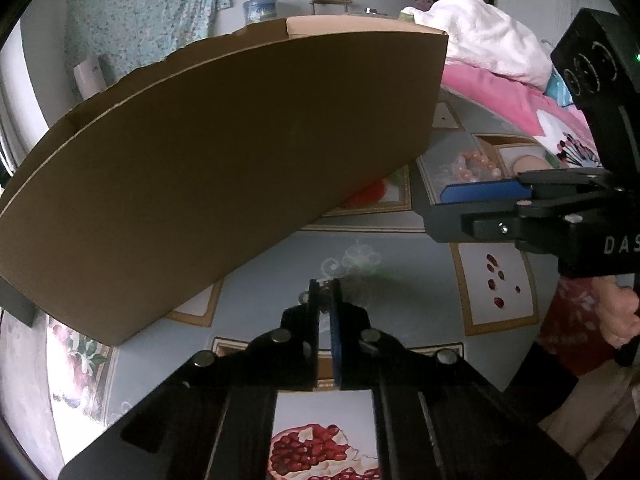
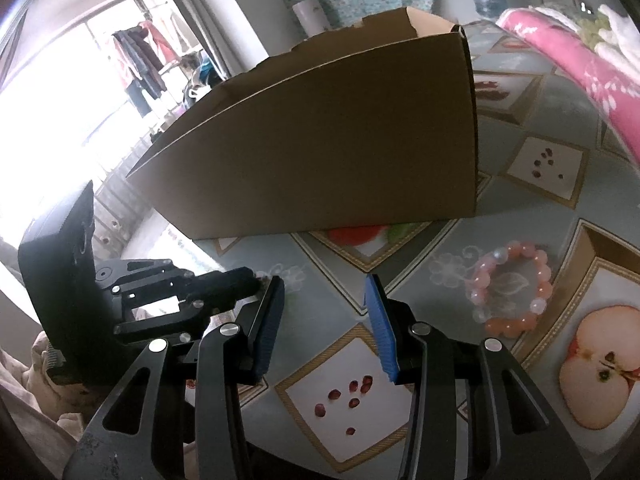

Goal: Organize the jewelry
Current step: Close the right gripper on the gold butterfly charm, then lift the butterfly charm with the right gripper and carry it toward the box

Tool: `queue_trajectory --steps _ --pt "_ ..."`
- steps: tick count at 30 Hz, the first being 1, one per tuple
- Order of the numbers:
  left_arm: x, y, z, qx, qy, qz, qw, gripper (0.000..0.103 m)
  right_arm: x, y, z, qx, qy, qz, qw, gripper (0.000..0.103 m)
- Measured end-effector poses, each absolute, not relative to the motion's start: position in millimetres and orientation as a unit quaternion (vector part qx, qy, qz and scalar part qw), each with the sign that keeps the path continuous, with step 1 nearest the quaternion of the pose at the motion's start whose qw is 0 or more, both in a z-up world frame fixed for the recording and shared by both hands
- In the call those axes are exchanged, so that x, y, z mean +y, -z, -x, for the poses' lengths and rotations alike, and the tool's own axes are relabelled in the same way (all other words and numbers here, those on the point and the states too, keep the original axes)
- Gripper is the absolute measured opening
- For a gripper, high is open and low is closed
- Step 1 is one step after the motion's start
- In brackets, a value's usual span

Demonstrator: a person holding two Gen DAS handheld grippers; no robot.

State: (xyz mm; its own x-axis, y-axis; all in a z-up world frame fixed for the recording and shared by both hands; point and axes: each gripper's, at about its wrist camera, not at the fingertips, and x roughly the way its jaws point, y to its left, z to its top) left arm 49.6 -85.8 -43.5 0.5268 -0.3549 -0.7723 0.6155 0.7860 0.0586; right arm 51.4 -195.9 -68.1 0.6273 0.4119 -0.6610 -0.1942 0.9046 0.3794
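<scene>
From the left wrist, the left gripper (image 1: 325, 286) holds its fingers nearly together over the fruit-printed tablecloth (image 1: 400, 248), a brown cardboard box (image 1: 224, 168) stands close ahead, and beyond the right gripper (image 1: 448, 194) lies what seems a pink bead bracelet (image 1: 474, 166), partly hidden.

From my seat I can read just one marking: the white capitals "DAS", cut off by the frame edge, printed on the black body of the right gripper (image 1: 472, 200) as the left wrist camera sees it. Nothing legible shows on the cardboard box (image 1: 224, 168), the tablecloth, or anything in the right wrist view.
</scene>
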Motion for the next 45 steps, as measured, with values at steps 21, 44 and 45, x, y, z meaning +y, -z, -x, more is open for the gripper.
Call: queue_trajectory --steps 21,44,45 --pt "-28 38 -47 0.401 0.247 -0.103 0.876 0.000 -117 64 -70 0.401 -0.266 0.059 0.875 0.048" --pt "1 47 -52 0.405 0.242 -0.063 0.880 0.000 -69 77 -65 0.425 -0.194 0.136 0.874 0.014" --pt "2 48 -52 0.404 0.242 -0.062 0.880 0.000 -68 77 -66 0.424 -0.194 0.137 0.874 0.014"
